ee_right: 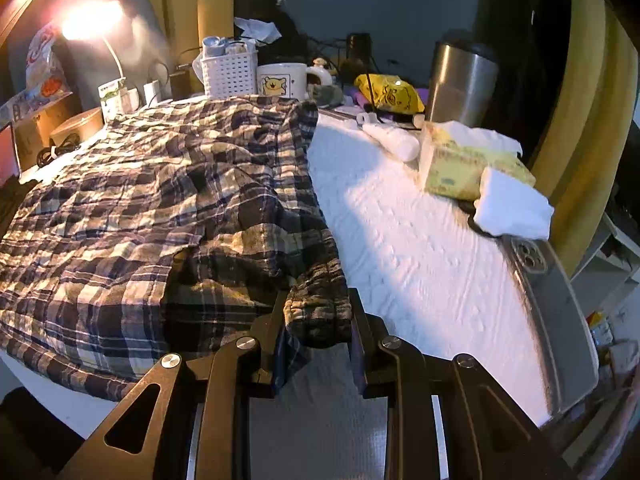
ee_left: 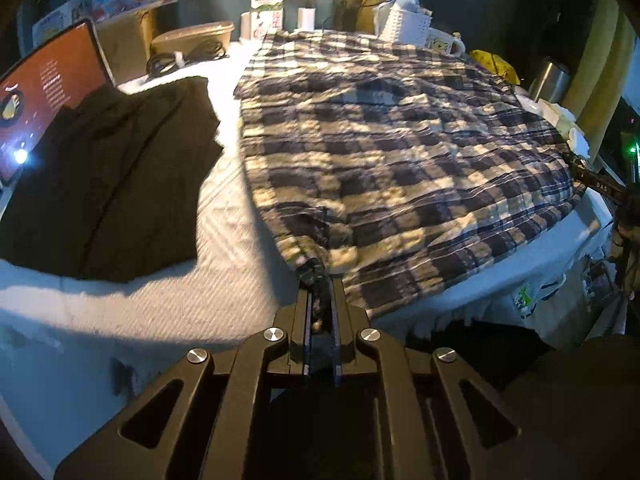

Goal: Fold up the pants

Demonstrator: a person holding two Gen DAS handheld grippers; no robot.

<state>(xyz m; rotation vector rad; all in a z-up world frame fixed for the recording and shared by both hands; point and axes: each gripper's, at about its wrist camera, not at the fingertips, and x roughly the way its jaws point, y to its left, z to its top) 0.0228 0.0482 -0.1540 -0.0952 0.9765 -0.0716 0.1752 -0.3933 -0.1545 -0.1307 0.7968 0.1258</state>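
Pants (ee_left: 400,148) in a dark and cream plaid lie spread over the middle of a surface covered by a white textured cloth (ee_right: 420,248). They reach from the near edge almost to the clutter along the far edge, wrinkled and partly doubled over.

At the near edge, the left gripper (ee_left: 322,304) has its two fingers nearly pressed together, with a corner of the plaid fabric pinched in the narrow gap between them. Further along the same near edge, the right gripper (ee_right: 318,312) holds a thick bunched fold of the pants, which looks like the gathered waistband, between fingers that stand a little apart around the wad. In the left wrist view, that gripper shows only as a dark tip at the far right side of the pants.

A dark garment (ee_left: 108,184) lies flat on the cloth beside the pants, toward the left edge, apart from them. A lit laptop screen (ee_left: 44,96) stands tilted at the left edge, just beside it.

Along the far edge sit a white slotted basket (ee_right: 229,74), a cream mug (ee_right: 282,80) with a cartoon print, a glowing lamp (ee_right: 92,20), and a round tub (ee_left: 194,36). Toward the right edge stand a steel tumbler (ee_right: 460,80), a yellow tissue pack (ee_right: 464,164) and a white folded cloth (ee_right: 512,208).
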